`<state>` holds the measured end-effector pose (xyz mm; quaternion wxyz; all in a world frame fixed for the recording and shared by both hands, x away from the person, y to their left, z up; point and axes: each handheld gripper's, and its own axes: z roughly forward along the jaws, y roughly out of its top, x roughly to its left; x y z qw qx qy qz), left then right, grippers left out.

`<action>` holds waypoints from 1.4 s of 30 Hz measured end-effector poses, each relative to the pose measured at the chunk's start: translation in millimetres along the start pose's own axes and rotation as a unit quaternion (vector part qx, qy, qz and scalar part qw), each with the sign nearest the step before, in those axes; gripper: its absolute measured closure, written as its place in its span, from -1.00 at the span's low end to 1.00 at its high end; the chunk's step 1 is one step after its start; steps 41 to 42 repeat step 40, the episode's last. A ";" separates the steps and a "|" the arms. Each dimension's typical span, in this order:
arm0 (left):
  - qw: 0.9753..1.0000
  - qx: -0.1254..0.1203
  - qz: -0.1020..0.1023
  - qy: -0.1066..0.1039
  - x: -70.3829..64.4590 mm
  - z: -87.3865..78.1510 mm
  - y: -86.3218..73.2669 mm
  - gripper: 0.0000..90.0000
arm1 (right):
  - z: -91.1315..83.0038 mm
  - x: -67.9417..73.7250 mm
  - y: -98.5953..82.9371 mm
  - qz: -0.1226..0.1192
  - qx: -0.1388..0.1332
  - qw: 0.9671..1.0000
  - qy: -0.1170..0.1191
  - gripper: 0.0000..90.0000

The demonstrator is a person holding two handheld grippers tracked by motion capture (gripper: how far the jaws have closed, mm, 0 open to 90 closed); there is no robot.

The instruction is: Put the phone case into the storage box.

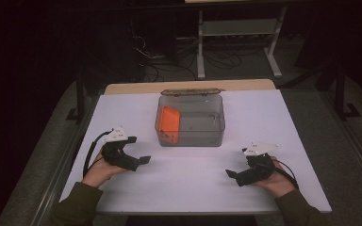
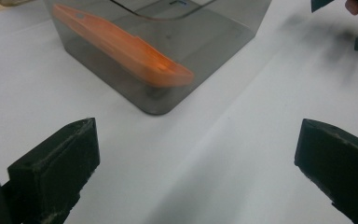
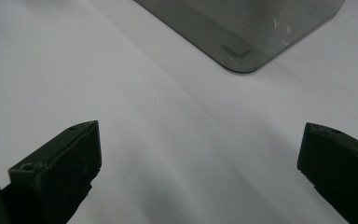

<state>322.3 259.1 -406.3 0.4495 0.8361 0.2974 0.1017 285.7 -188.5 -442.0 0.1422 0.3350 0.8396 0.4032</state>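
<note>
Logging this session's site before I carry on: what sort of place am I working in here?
Probably a lab or workshop test bench, not a home. A white-covered table holds a clear plastic box with an orange piece inside; loose cables trail on the dark floor beside a metal rack.

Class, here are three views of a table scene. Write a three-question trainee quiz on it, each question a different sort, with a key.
1. True or false: the flat orange plastic piece lies on the white table outside the clear grey plastic box.
2. Which holds something: A left hand-held gripper, B right hand-held gripper, C neither?
3. Fill in: the orange piece leans against the box's ___ wall in the high view.

Key: 1 false; 2 C; 3 left.
</note>
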 end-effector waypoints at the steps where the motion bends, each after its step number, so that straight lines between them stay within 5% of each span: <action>1: 1.000 -0.001 0.002 0.001 -1.2 0.2 -2.3 -1.00 | 0.0 0.0 -0.1 0.000 0.000 1.000 0.000 -1.00; 20: 1.000 -0.025 0.013 -0.002 -13.5 3.0 -38.4 -1.00 | 1.2 2.7 -3.2 0.004 -0.001 1.000 -0.006 -1.00; 42: 0.999 0.020 0.028 0.012 -16.5 9.7 -51.3 -1.00 | 1.3 3.8 -4.0 -0.001 0.001 1.000 -0.003 -1.00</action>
